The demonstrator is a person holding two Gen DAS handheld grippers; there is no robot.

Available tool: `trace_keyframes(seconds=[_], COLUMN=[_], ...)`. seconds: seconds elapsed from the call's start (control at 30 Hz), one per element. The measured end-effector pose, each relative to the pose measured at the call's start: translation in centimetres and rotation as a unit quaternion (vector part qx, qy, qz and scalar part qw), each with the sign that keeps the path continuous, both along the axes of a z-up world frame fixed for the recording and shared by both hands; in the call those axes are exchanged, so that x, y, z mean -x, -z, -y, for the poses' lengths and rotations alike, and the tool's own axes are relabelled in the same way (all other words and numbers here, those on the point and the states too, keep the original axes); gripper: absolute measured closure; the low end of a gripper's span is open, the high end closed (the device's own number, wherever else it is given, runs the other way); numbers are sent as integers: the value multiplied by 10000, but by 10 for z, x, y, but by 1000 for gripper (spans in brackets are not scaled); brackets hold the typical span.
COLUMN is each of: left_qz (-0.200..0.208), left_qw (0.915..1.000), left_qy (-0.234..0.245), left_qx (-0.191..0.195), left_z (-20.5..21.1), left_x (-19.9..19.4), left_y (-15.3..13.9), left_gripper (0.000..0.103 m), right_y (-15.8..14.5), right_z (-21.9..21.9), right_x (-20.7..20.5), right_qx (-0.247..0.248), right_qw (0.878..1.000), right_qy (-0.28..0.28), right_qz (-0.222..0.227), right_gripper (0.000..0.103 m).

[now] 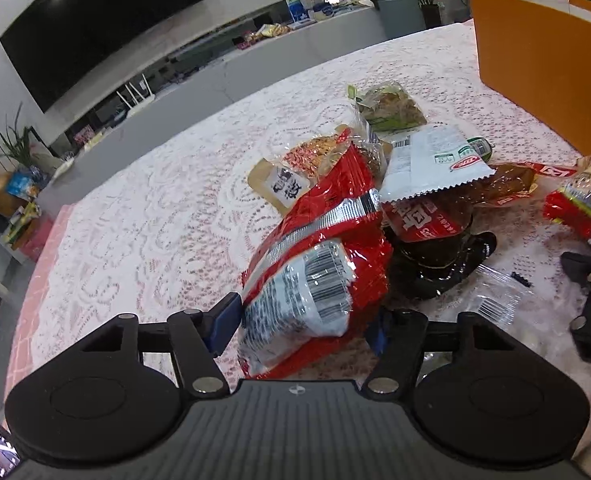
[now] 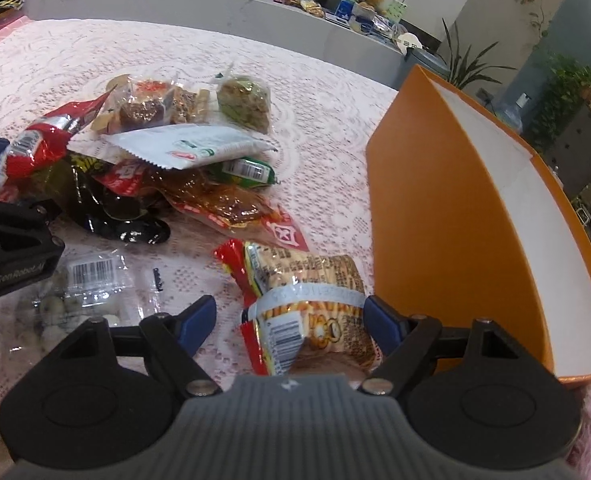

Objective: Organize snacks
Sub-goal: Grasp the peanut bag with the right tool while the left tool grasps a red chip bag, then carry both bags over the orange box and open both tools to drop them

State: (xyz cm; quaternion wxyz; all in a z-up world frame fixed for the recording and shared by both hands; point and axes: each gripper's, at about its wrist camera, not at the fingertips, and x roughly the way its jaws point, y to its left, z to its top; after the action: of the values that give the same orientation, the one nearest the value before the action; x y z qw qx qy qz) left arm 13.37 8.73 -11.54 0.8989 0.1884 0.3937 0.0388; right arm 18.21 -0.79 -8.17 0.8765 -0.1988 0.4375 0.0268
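A red snack bag [image 1: 327, 248] with a white barcode label lies at the near end of a snack pile, on the lace-covered table [image 1: 155, 220]. My left gripper [image 1: 301, 328] straddles the bag's near end. Its blue pads [image 1: 225, 322] stand wide at the bag's sides, and I see no squeeze. A cracker packet [image 2: 315, 304] with red ends lies between the jaws of my right gripper [image 2: 289, 320]. The right pad meets the packet's edge, while the left pad [image 2: 197, 320] stands apart from it. An open orange box [image 2: 435, 200] with a white inside stands just to the right.
The pile holds a white packet [image 2: 183, 144], a green-filled bag [image 2: 247, 104], a brown sauce pack [image 2: 223, 204] and a dark glossy pack [image 2: 107, 208]. A clear bag of pale sweets [image 2: 75, 296] lies near the front. Beyond the table are a grey counter [image 1: 215, 80] and a television [image 1: 95, 28].
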Motion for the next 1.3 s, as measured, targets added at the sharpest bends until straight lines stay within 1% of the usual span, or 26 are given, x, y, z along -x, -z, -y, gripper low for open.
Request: trace_keyframes(seconds=[0.03, 0.07, 0.1, 0.13, 0.2, 0.23, 0.3, 0.4, 0.47, 0.6, 0.8, 0.93, 1.0, 1.07, 1.13, 1.23, 1.3], left_qz=[22, 51, 88, 117, 184, 221, 321, 480, 572, 740, 966, 1022, 998, 1003, 1018, 998, 940], left_qw=[10000, 9999, 9999, 9999, 9998, 9997, 9991, 9972, 9945, 9883, 9790, 9683, 9624, 9559, 9525, 9509, 9507], left_qy=[-6, -18, -29, -38, -87, -136, -253, -472, -619, -851, -932, -1055, -1061, -1030, -968, -849, -809], left_qx=[-51, -98, -119, -88, 32, 50, 92, 337, 619, 1023, 1537, 2020, 2292, 2559, 2702, 2805, 2842], left_z=[0, 0, -1, -1, -4, -5, -8, -18, -25, -35, -42, -44, -45, -44, -40, -30, -22], left_x=[0, 0, 1, 2, 3, 4, 5, 10, 13, 21, 38, 50, 56, 64, 71, 78, 80], left_y=[1, 1, 0, 0, -2, -3, -7, -15, -21, -33, -56, -74, -82, -90, -97, -108, -113], left_gripper=[34, 39, 42, 44, 54, 56, 66, 73, 75, 75, 75, 75, 75, 75, 75, 75, 75], right_y=[0, 0, 0, 0, -2, -4, -6, -11, -15, -23, -33, -46, -52, -57, -63, -75, -84], right_z=[0, 0, 2, 4, 8, 10, 13, 18, 21, 25, 29, 39, 42, 45, 52, 66, 75], right_x=[0, 0, -1, -2, -2, -1, 1, 5, 8, 17, 23, 32, 36, 39, 40, 40, 42], right_qx=[20, 43, 45, 1, -134, -194, -279, -521, -702, -1054, -1459, -1912, -2015, -2073, -2275, -2656, -2870], right_qw=[10000, 10000, 10000, 9999, 9997, 9995, 9992, 9982, 9971, 9939, 9879, 9779, 9744, 9728, 9688, 9605, 9544], right_qy=[13, 38, 84, 142, 212, 238, 281, 280, 252, 47, -211, -389, -486, -542, -536, -500, -505], right_qz=[12, 22, 18, 3, 2, 14, 39, 95, 149, 308, 481, 748, 872, 886, 825, 666, 655], right_gripper=[29, 33, 39, 42, 47, 49, 54, 57, 58, 58, 60, 61, 62, 62, 62, 62, 63])
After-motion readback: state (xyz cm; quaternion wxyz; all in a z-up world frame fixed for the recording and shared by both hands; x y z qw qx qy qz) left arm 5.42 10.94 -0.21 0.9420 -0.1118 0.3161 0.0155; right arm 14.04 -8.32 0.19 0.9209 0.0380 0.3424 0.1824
